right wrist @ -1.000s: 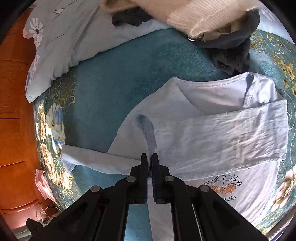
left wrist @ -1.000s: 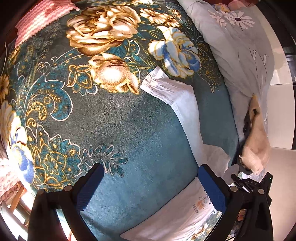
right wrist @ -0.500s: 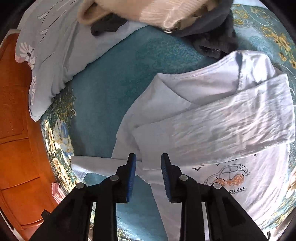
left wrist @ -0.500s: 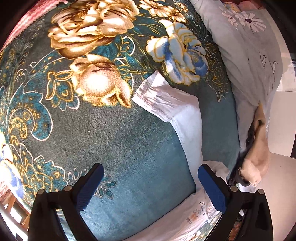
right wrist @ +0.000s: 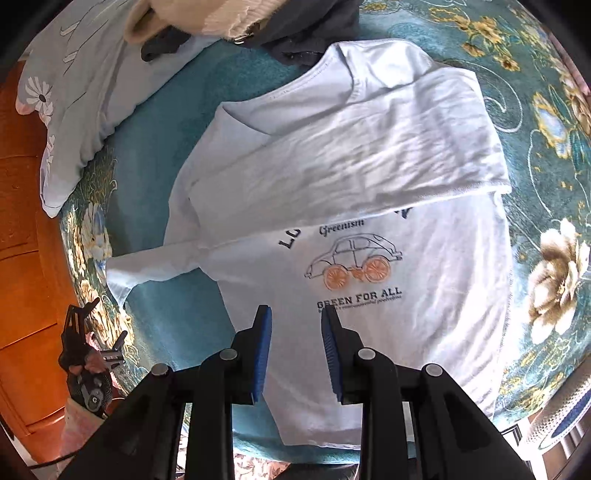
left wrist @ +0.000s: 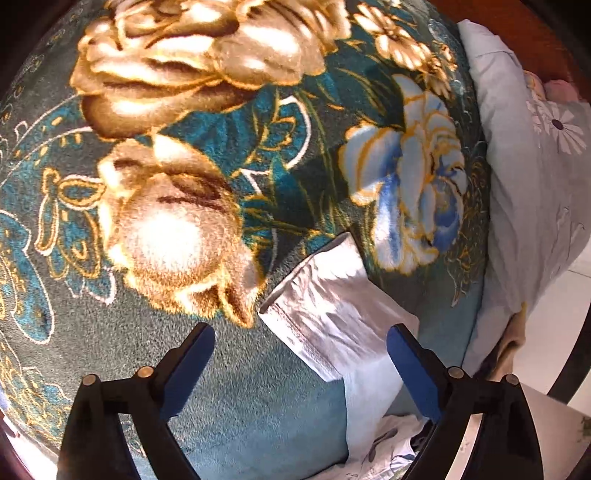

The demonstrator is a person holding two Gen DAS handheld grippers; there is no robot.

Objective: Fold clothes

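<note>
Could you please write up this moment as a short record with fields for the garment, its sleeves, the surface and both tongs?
garment: white long-sleeved cotton shirt with a car print, lying flat, print up
folded sleeve: one white sleeve laid across the chest
other sleeve: white sleeve with stitched cuff, stretched out sideways on the blanket
surface: teal plush blanket with gold flowers
nearby: heap of beige and dark clothes beyond the collar
left tongs: open, empty, cuff lying between the tips
right tongs: open, empty, over the shirt's hem side

Shirt (right wrist: pixel 369 206) chest lettering partly under the folded sleeve (right wrist: pixel 351 162); hem behind the right tongs (right wrist: pixel 295 325).
</note>
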